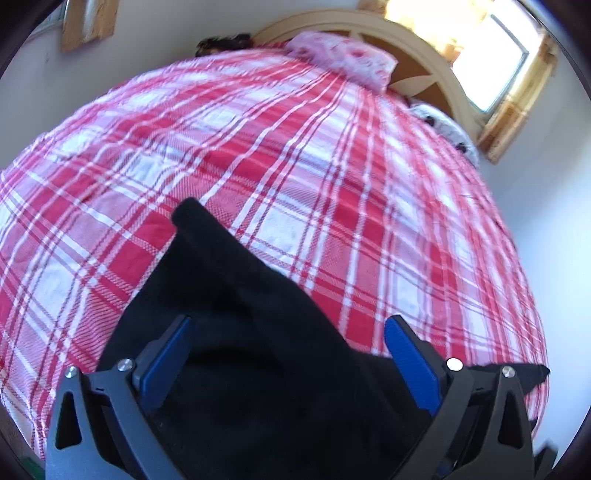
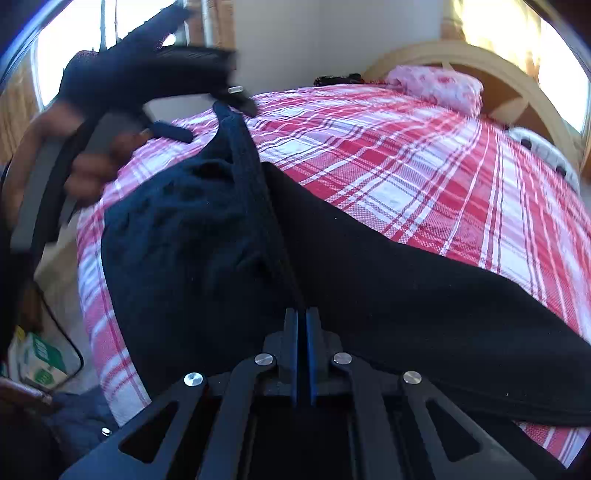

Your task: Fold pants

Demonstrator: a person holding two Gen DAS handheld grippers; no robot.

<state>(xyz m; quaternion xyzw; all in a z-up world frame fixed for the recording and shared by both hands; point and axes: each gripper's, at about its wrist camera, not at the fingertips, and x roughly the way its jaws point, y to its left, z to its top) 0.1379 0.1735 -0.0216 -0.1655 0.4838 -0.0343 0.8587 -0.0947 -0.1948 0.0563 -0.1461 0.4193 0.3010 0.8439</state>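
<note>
Pants [image 1: 236,332], dark and soft, lie spread on a bed covered by a red and white plaid bedspread [image 1: 295,166]. Seen from my left wrist, my left gripper [image 1: 286,325] has its two blue-padded fingers [image 1: 168,354] standing wide apart above the dark cloth, with nothing pinched between them. One narrow end of the pants reaches up and away from me across the plaid. At the far end of the bed a pink flowered pillow [image 1: 343,55] leans near a curved pale wooden headboard [image 1: 369,22], and a bright window [image 1: 491,62] glows at the upper right.

From my right wrist, the pants [image 2: 369,288] fill the middle of the view, draped over the near edge of the plaid bedspread [image 2: 424,166]. My right gripper [image 2: 302,317] has its blue fingers [image 2: 291,332] pressed together, and a raised fold of the dark cloth runs straight into their tips, so I am gripping the pants there. That fold runs from my fingers up and to the left. At the upper left my other hand [image 2: 92,162] holds the left gripper [image 2: 207,110] over the far part of the pants, blurred; its fingers look spread. The pillow [image 2: 439,86] and headboard [image 2: 461,55] sit beyond.
</note>
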